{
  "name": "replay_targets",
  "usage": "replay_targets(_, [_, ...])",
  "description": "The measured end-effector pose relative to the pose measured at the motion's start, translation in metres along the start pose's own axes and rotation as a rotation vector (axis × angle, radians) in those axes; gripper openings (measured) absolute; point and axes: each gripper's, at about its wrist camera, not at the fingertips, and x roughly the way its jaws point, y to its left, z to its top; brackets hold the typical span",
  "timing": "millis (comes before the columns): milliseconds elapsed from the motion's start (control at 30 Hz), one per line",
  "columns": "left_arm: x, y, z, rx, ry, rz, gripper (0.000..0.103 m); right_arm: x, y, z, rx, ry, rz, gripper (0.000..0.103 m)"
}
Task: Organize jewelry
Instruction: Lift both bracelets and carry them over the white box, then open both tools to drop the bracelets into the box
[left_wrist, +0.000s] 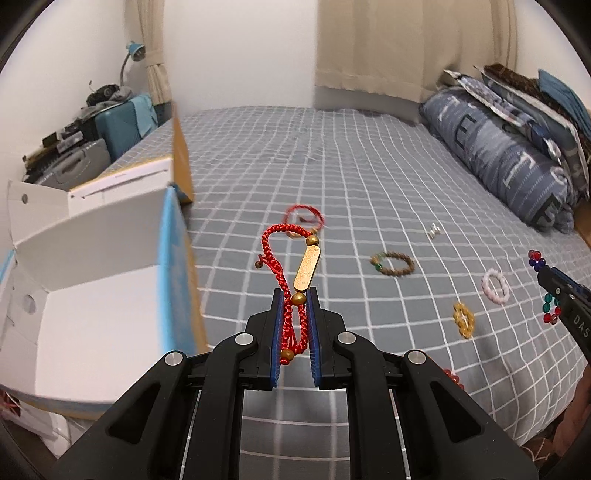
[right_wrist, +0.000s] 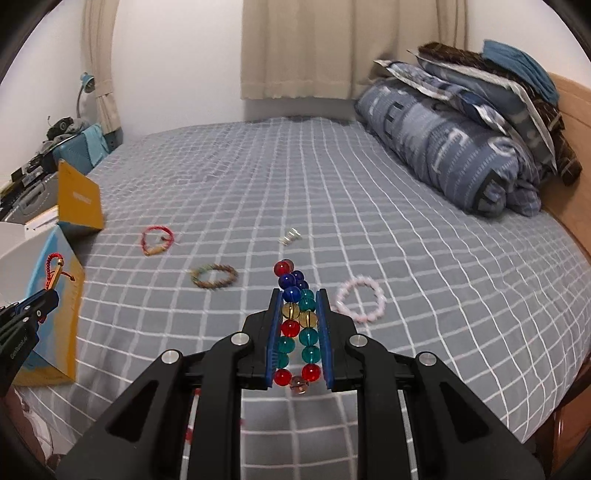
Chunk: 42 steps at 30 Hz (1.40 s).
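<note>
A red braided cord bracelet (left_wrist: 295, 291) with a gold bar is pinched in the left claw (left_wrist: 296, 295), clenched on the cord so that the gold bar and a loop stick out past the tips. It is held above the checked bed (left_wrist: 369, 177), just beside an open white box (left_wrist: 92, 295) with blue and orange sides at the left.

A bracelet of red, blue, green and yellow glass beads (right_wrist: 297, 321) is gripped between the pads of the right claw (right_wrist: 297, 295), with two rows of beads squeezed together and a few beads poking out beyond the tips.

Further out, four more bracelets are seen lying apart on the bed cover: a yellow one (left_wrist: 464, 319), a pink one (right_wrist: 360, 301), a brown one (right_wrist: 215, 276) and a thin red one (right_wrist: 157, 240). A small silver piece (right_wrist: 290, 235) is seen beyond them. Folded bedding (right_wrist: 443, 147) is piled at the far right.
</note>
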Motion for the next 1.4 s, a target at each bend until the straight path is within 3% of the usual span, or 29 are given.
replay_targets(400, [-0.043, 0.111, 0.033, -0.062, -0.030, 0.138, 0.011, -0.026, 0.123, 0.045, -0.099, -0.043, 0.134, 0.017])
replay_targets(800, [-0.055, 0.243, 0.001, -0.192, 0.063, 0.264, 0.011, -0.040, 0.293, 0.029, -0.240, -0.007, 0.313, 0.017])
replay_targets(1067, [-0.037, 0.293, -0.022, -0.245, 0.156, 0.278, 0.011, -0.025, 0.375, -0.003, -0.316, 0.086, 0.359, 0.017])
replay_targets(1400, [0.002, 0.312, -0.033, -0.271, 0.321, 0.237, 0.012, 0.015, 0.414, -0.026, -0.352, 0.289, 0.333, 0.017])
